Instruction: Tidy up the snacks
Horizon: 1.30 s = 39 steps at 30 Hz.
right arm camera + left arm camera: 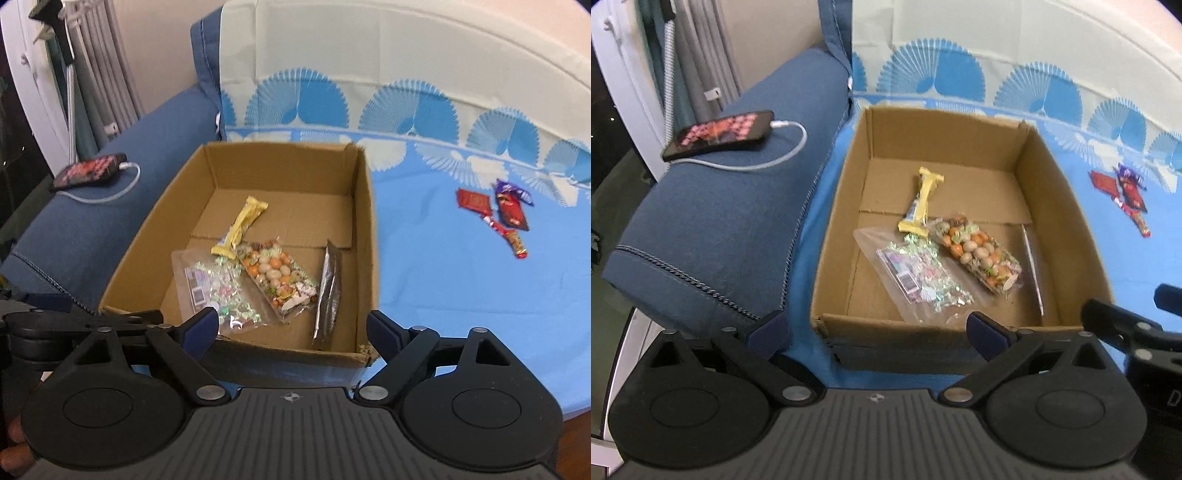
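hovering at the cardboard box's [365, 229] near rim, left gripper [879, 328] and right gripper [291, 328] both spread wide, empty. loose red wrappers [495, 210] lie well right on the blue cover, nearer the right gripper.

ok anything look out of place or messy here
A few red and purple snack packets lie loose on the blue sheet, outside the cardboard box. The dark packet leans on edge against its wall.
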Each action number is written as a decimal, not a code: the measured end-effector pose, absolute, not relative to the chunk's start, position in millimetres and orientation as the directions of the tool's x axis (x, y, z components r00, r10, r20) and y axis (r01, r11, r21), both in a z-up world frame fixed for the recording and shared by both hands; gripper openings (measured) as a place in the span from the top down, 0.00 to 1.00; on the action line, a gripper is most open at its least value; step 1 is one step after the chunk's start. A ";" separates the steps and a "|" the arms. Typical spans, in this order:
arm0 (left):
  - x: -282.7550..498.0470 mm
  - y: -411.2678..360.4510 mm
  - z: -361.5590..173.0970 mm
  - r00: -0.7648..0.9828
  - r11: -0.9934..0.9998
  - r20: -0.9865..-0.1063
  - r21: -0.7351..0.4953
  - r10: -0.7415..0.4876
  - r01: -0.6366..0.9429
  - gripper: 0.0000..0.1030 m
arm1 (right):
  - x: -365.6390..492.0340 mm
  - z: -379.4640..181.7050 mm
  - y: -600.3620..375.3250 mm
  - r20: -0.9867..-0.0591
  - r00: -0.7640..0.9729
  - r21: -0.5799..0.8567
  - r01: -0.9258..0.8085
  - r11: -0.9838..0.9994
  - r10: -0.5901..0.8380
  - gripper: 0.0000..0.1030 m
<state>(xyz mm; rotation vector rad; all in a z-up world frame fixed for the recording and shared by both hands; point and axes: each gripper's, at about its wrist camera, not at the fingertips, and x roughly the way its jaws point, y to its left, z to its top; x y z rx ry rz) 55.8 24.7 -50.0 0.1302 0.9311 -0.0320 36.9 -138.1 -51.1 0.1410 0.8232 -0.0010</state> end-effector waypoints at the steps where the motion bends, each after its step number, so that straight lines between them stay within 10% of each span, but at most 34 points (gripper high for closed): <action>1: 51.5 26.3 -45.6 0.608 0.993 -0.793 0.094 0.029 0.074 0.00 | 32.7 -48.2 -138.5 -0.725 0.687 0.125 0.058 0.990 0.051 0.14; 39: -13.5 28.0 2.0 0.727 0.993 -0.686 0.087 0.003 0.078 0.00 | -39.9 -7.3 -132.8 -0.615 0.788 0.107 0.041 0.993 0.033 0.12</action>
